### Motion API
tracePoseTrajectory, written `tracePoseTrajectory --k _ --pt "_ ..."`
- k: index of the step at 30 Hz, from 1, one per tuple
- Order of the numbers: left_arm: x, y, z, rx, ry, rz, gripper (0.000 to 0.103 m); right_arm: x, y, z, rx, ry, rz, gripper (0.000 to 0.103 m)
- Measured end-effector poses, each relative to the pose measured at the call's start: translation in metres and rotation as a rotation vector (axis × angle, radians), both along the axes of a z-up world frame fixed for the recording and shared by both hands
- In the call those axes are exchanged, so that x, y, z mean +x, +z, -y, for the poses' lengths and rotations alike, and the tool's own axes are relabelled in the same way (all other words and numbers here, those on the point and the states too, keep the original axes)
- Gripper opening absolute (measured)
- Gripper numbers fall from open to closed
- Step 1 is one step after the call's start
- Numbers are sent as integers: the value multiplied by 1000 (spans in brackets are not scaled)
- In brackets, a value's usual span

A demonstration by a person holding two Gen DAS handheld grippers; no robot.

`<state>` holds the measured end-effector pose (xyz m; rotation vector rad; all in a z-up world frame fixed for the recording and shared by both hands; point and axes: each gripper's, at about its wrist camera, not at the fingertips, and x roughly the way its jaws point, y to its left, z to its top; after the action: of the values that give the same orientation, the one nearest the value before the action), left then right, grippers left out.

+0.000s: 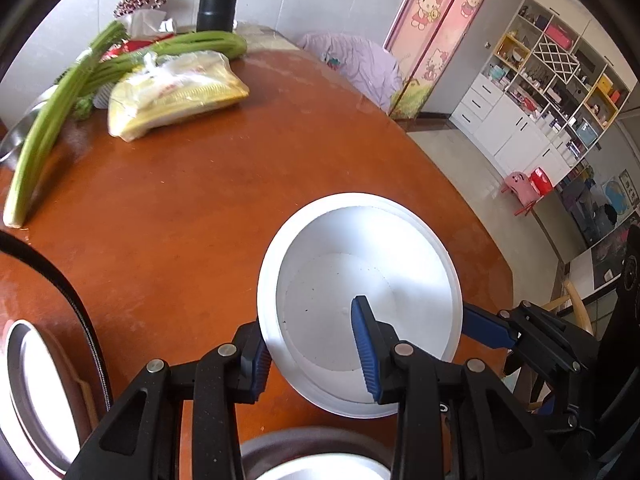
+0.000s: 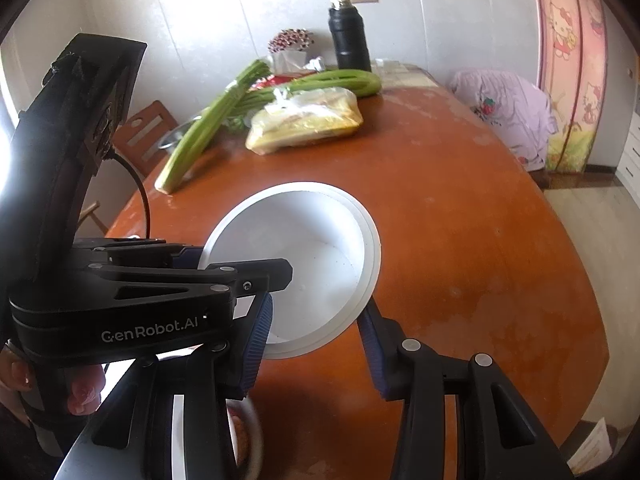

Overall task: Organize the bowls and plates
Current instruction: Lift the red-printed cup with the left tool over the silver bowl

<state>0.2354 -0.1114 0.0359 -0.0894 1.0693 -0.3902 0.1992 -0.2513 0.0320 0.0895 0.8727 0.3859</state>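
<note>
Both tools clamp one white bowl (image 1: 360,304) by opposite rims: the left tool (image 1: 316,354) pinches its near wall, the right tool (image 2: 316,344) the other, above the bench (image 1: 192,200). Uneven lifting could twist it free.

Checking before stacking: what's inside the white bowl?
The white bowl looks empty apart from one finger of each claw reaching over its rim; those fingers hide small patches of its inside.
</note>
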Motion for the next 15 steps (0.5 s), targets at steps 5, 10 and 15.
tracePoseTrajectory --k 5,10,15 --pt "-19 11 -12 2 20 22 37 -16 9 -9 7 22 25 46" --pt "-39 18 -22 1 39 39 37 -30 14 -19 8 42 38 46" --pt "-62 27 -30 -6 56 64 37 -47 23 -27 7 66 64 46"
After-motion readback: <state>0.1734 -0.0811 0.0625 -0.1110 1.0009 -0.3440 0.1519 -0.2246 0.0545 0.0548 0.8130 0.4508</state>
